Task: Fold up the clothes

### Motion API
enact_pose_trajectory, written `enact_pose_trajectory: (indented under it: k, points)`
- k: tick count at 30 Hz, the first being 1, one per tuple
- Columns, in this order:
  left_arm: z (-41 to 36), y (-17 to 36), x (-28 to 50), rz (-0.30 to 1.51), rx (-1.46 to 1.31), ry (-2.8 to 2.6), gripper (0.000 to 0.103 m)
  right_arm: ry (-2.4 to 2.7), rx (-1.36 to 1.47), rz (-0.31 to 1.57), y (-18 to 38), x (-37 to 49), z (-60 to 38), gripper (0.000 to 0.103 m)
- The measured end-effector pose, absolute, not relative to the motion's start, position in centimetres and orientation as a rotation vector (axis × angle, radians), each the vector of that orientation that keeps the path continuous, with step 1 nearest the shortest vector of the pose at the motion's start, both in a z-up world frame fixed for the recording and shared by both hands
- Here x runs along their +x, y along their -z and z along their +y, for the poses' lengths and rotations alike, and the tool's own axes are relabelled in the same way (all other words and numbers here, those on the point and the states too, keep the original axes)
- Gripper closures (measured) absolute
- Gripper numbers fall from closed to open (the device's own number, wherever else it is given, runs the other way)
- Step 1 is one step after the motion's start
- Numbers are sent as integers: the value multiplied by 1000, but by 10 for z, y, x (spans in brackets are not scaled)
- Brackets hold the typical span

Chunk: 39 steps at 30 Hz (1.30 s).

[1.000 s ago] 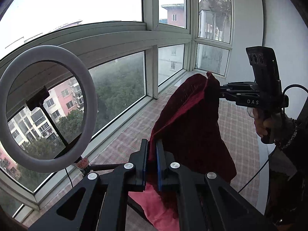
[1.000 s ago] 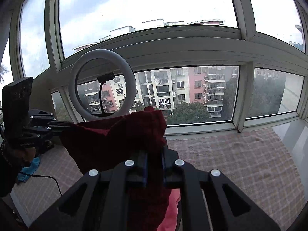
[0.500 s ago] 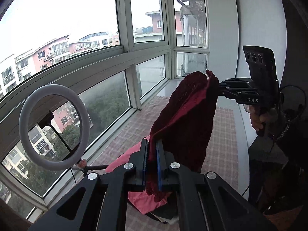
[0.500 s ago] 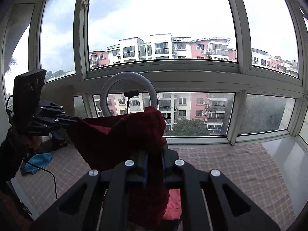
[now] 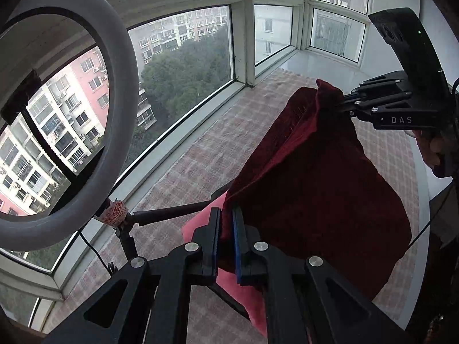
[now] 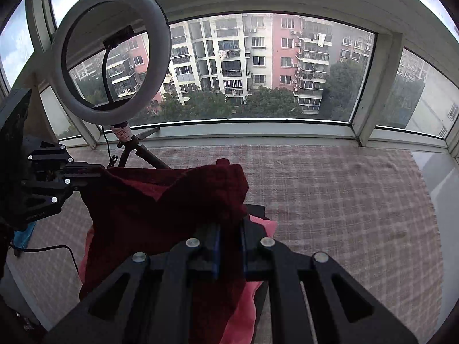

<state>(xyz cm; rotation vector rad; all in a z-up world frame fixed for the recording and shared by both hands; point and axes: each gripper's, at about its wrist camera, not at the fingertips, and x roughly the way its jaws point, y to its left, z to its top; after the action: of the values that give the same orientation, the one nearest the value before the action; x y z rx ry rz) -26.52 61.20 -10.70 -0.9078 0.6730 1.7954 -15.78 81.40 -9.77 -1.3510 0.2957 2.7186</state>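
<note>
Dark red garment [image 5: 315,177] hangs between both downward-tilted grippers, left [image 5: 226,223] and right [image 6: 229,229], jaws clamping its corners.

Ring light [image 6: 112,57] stands at the window (left end of the mat [image 6: 330,189]), garment [image 6: 160,209] hanging over the mat's left part
</note>
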Motion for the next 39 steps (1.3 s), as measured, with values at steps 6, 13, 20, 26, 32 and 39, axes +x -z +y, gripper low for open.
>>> enact_pose_trajectory:
  k: [6, 13, 20, 26, 32, 39]
  points:
    - [626, 138, -288, 715, -979, -1779, 85, -2678, -1485, 454, 129, -175, 846, 74]
    - [607, 121, -288, 662, -933, -1843, 80, -2711, -1330, 469, 100, -149, 860, 73]
    - [577, 95, -242, 570, -836, -1804, 81, -2810, -1328, 282, 98, -114, 789, 73]
    - [586, 139, -236, 641, -955, -1740, 79, -2732, -1423, 214, 127, -100, 762, 73]
    - [541, 112, -225, 566, -989, -1913, 48, -2642, -1288, 370, 94, -58, 764, 47]
    - [470, 71, -156, 489, -970, -1994, 25, -2542, -1104, 467, 76, 12, 712, 27]
